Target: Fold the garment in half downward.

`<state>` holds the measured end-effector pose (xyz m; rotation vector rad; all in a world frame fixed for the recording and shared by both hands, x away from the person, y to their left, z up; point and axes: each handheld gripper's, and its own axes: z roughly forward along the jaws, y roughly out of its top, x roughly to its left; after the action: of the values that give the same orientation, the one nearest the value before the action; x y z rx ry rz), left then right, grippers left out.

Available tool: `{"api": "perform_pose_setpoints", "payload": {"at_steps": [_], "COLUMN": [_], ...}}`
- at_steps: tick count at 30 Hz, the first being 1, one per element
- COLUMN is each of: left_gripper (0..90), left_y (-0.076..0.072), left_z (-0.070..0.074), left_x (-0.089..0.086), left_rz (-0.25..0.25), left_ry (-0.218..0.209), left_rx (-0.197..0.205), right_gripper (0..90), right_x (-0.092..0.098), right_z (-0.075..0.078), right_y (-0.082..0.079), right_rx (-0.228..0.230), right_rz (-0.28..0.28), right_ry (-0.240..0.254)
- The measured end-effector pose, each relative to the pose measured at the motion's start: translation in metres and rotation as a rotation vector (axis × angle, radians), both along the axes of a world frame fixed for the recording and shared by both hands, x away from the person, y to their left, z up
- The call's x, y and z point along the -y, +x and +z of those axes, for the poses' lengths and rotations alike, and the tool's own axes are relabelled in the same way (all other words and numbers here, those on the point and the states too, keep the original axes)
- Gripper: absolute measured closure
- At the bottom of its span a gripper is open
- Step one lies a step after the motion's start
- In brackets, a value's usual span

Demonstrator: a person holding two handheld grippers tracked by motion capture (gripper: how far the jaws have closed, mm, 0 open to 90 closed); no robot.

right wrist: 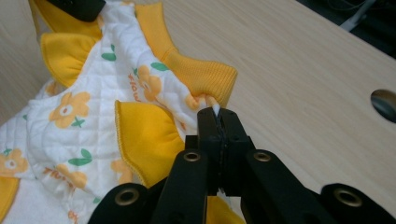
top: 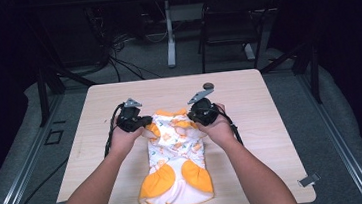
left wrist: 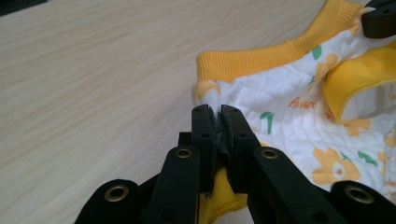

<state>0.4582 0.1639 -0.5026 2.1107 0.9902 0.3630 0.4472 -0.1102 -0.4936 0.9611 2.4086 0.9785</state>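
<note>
A small quilted garment (top: 176, 152), white with orange flowers and orange ribbed trim, lies on the wooden table (top: 95, 120). Its far end is gathered between both grippers. My left gripper (top: 143, 121) is shut on the garment's left edge; in the left gripper view the garment (left wrist: 299, 112) is pinched at the jaw tips (left wrist: 218, 112), just below the orange ribbed band (left wrist: 261, 60). My right gripper (top: 194, 116) is shut on the right edge; in the right gripper view a white fold of the garment (right wrist: 93, 112) pokes out between the jaw tips (right wrist: 218, 113).
A round hole (top: 208, 85) sits in the table beyond the right gripper, and it shows as a dark hole (right wrist: 385, 103) in the right gripper view. A chair (top: 234, 21) and a table leg (top: 169, 33) stand on the floor behind. Bare wood lies left and right of the garment.
</note>
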Motion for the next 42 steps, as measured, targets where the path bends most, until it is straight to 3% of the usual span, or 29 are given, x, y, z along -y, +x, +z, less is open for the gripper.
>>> {"api": "perform_pose_setpoints", "payload": {"at_steps": [3, 12, 13, 16, 24, 28, 32, 34, 42], "left_gripper": [84.9, 84.9, 84.9, 84.9, 84.9, 84.8, 84.8, 84.7, 84.4], "left_y": [-0.002, -0.005, -0.007, -0.009, -0.026, -0.031, -0.039, -0.044, -0.064], "left_z": [0.008, 0.032, 0.038, 0.041, 0.024, 0.019, 0.014, 0.011, -0.005], "left_x": [-0.002, -0.006, -0.006, -0.007, -0.008, -0.008, -0.007, -0.008, -0.012], "left_rz": [0.002, 0.001, 0.001, -0.002, -0.035, -0.039, -0.048, -0.054, -0.085], "left_ry": [-0.002, -0.002, 0.002, -0.005, -0.008, -0.016, -0.017, -0.022, -0.032], "left_rx": [0.028, 0.099, 0.122, 0.136, 0.139, 0.135, 0.128, 0.125, 0.105], "right_gripper": [89.2, 89.2, 89.2, 89.2, 89.1, 89.1, 89.0, 89.0, 88.9], "right_x": [-0.003, -0.006, -0.007, -0.007, -0.001, 0.0, 0.0, 0.001, 0.003], "right_z": [0.008, 0.034, 0.042, 0.047, 0.033, 0.03, 0.026, 0.026, 0.011], "right_y": [-0.001, -0.002, -0.003, -0.005, -0.021, -0.025, -0.035, -0.039, -0.056], "right_rx": [0.027, 0.103, 0.124, 0.135, 0.136, 0.141, 0.145, 0.148, 0.124], "right_rz": [0.018, 0.034, 0.039, 0.043, 0.099, 0.102, 0.124, 0.129, 0.15], "right_ry": [-0.026, -0.045, -0.047, -0.041, -0.064, -0.048, -0.074, -0.06, -0.064]}}
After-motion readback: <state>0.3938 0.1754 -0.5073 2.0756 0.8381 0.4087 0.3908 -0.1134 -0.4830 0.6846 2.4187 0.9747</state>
